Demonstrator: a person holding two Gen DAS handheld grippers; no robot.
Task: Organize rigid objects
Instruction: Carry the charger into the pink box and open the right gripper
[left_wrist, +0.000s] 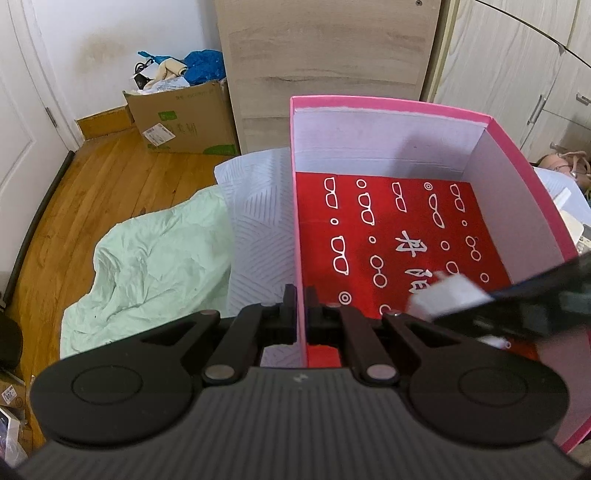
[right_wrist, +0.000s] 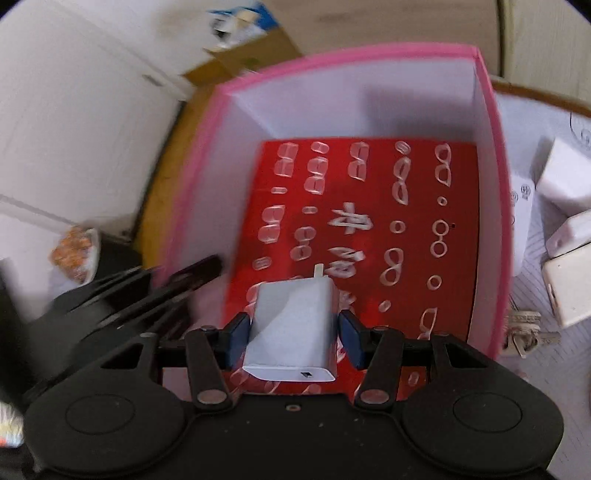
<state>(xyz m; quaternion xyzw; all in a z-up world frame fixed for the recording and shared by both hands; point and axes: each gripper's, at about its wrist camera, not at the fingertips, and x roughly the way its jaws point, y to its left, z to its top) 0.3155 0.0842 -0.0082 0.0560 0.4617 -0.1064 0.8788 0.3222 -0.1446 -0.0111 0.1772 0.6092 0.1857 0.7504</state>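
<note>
A pink box (left_wrist: 391, 105) with white inner walls and a red printed floor (left_wrist: 399, 236) stands open on the bed. My left gripper (left_wrist: 301, 295) is shut on the box's left wall near its front corner. My right gripper (right_wrist: 291, 328) is shut on a white USB charger (right_wrist: 293, 328) and holds it over the red floor inside the box (right_wrist: 354, 55). In the left wrist view the right gripper and the charger (left_wrist: 447, 295) reach in from the right, blurred. In the right wrist view the left gripper (right_wrist: 177, 288) shows blurred at the box's left wall.
More white chargers (right_wrist: 565, 177) and a bunch of keys (right_wrist: 524, 332) lie on the white patterned sheet right of the box. A green cloth (left_wrist: 155, 258) lies left of it. A cardboard box (left_wrist: 184, 118) stands on the wooden floor beside a wardrobe (left_wrist: 325, 55).
</note>
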